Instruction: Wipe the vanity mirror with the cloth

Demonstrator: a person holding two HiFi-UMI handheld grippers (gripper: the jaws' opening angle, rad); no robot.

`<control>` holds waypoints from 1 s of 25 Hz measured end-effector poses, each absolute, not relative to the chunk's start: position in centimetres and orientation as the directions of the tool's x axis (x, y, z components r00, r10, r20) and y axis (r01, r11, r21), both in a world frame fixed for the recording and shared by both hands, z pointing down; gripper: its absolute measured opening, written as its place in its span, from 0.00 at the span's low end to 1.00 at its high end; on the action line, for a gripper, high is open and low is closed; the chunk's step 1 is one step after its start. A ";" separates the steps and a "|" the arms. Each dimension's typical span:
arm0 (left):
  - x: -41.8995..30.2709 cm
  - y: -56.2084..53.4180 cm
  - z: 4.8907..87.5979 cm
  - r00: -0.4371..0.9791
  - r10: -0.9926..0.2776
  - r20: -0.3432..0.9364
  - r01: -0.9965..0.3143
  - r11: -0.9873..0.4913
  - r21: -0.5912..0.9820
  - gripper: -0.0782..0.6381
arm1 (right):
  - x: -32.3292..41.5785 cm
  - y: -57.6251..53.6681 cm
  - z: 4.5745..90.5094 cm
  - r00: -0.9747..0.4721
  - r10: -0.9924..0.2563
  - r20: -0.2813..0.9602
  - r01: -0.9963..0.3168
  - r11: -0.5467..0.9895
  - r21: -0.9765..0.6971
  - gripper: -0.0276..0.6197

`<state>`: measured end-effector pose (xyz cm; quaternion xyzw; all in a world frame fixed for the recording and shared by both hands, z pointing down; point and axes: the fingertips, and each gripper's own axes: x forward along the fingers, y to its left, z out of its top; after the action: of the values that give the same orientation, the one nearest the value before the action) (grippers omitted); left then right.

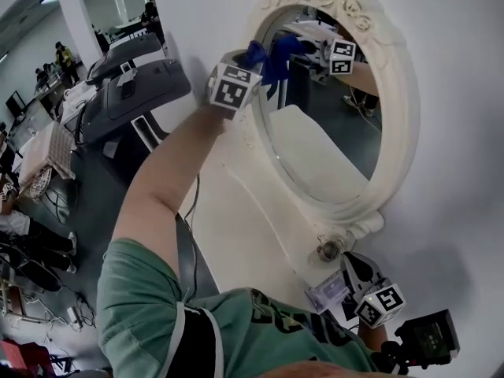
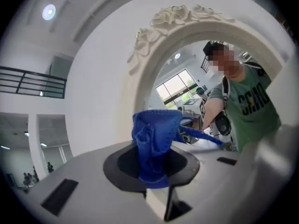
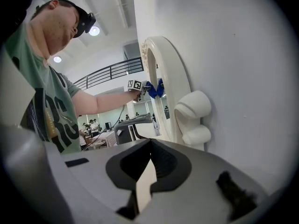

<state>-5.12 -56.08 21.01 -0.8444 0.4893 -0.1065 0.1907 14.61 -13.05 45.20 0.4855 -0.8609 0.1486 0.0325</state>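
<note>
An oval vanity mirror (image 1: 331, 132) in an ornate white frame (image 1: 398, 101) hangs on a white wall. My left gripper (image 1: 253, 60) is shut on a bunched blue cloth (image 1: 268, 57) and holds it against the glass at the mirror's upper left edge. In the left gripper view the cloth (image 2: 153, 141) sticks out from between the jaws, with the carved frame (image 2: 161, 24) arching above. My right gripper (image 1: 350, 268) hangs low, below the mirror's bottom end, shut with nothing in it. From the right gripper view the frame (image 3: 163, 85) shows edge-on, with the cloth (image 3: 154, 88) far up it.
A small metal knob (image 1: 331, 249) sits just under the frame's lower end. Grey machines (image 1: 134, 85) stand to the left, with tables and people beyond. A rounded white bracket (image 3: 194, 115) juts from the frame near my right gripper (image 3: 147, 171).
</note>
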 end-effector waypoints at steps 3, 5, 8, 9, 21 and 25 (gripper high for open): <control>-4.8 -57.7 18.9 0.468 -0.884 -0.006 -0.763 -0.401 -0.507 0.23 | 15.2 -12.9 45.3 -0.515 -0.835 0.194 -0.852 0.472 -0.227 0.06; -4.1 -58.1 19.3 0.463 -0.886 0.020 -0.704 -0.382 -0.599 0.23 | 15.3 -12.9 45.5 -0.510 -0.838 0.192 -0.854 0.467 -0.232 0.06; -3.4 -58.4 20.0 0.444 -0.896 0.035 -0.652 -0.349 -0.673 0.23 | 15.4 -12.8 45.6 -0.508 -0.840 0.191 -0.854 0.463 -0.237 0.06; -3.4 -58.4 20.0 0.442 -0.896 0.037 -0.652 -0.349 -0.673 0.23 | 15.4 -12.8 45.6 -0.509 -0.840 0.189 -0.853 0.463 -0.239 0.06; -1.7 -55.3 26.3 0.504 -0.858 0.093 -0.595 -0.423 -0.683 0.22 | 15.0 -12.2 46.1 -0.526 -0.824 0.209 -0.842 0.469 -0.266 0.06; 0.3 -51.8 36.1 0.534 -0.826 0.179 -0.548 -0.500 -0.671 0.22 | 14.7 -12.1 46.3 -0.528 -0.819 0.225 -0.841 0.468 -0.272 0.06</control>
<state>0.31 -51.84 36.15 -0.8296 0.4142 -0.2481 0.2803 14.68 -12.15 46.31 0.4847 -0.8561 0.1767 0.0313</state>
